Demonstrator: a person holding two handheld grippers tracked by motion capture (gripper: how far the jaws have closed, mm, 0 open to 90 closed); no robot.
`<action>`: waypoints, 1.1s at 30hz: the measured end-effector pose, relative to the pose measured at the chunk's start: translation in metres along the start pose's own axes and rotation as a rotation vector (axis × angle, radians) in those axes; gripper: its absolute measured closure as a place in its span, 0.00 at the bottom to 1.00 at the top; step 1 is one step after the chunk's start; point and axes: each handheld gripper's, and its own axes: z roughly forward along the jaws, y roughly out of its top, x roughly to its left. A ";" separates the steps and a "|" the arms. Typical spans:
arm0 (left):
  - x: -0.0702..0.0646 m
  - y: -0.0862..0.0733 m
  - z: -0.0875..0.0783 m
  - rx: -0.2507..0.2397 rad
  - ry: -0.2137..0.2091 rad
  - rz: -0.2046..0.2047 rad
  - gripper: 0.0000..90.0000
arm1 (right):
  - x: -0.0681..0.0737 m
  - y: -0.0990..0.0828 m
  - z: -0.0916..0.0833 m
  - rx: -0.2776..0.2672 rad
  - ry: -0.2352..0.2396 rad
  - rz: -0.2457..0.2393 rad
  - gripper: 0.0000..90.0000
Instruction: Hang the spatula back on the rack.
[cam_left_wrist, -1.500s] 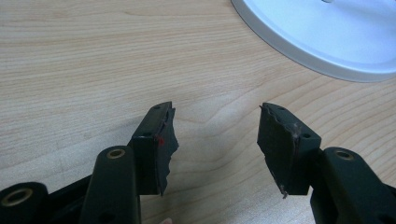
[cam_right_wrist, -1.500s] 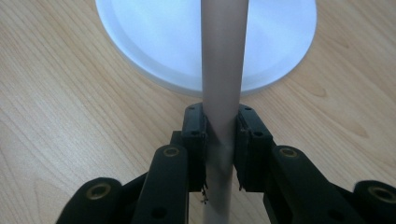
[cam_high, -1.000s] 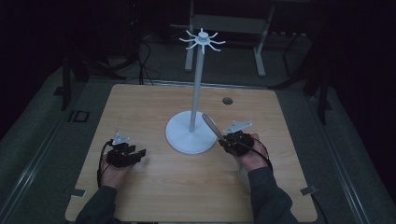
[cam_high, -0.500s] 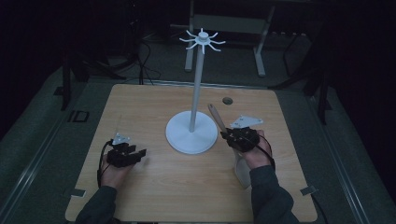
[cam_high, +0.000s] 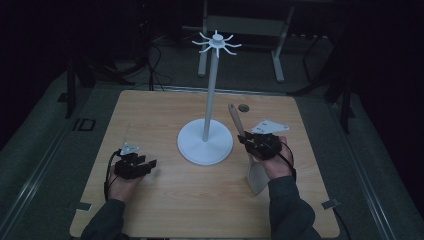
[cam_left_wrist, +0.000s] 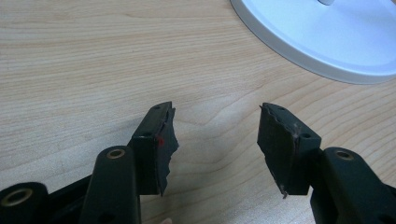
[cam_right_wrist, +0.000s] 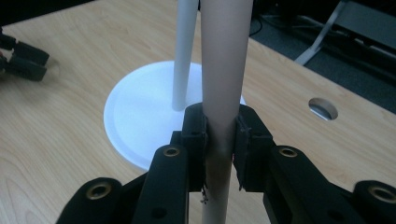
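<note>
The wooden desk (cam_high: 165, 200) carries a white hook stand (cam_high: 205, 144) at its middle. Just right of its base, the right tongs (cam_high: 248, 141) clamp a wooden spatula's handle (cam_right_wrist: 223, 70); the left tongs (cam_high: 150, 164) rest apart, empty

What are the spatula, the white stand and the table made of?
Spatula: looks like pale matte wood, though its round handle shows no clear grain. Stand: smooth white, slightly glossy, probably plastic or painted metal. Table: light wood or wood-look laminate, with visible grain lines.
</note>
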 end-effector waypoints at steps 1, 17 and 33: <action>0.000 0.000 0.000 -0.001 0.000 -0.001 0.51 | 0.000 0.001 -0.001 -0.007 0.000 0.002 0.84; 0.000 0.000 0.000 -0.004 -0.001 -0.004 0.51 | 0.001 0.015 -0.007 -0.079 0.005 0.008 0.84; 0.000 0.000 0.000 -0.005 -0.002 -0.008 0.51 | 0.002 0.030 -0.009 -0.118 0.009 0.007 0.84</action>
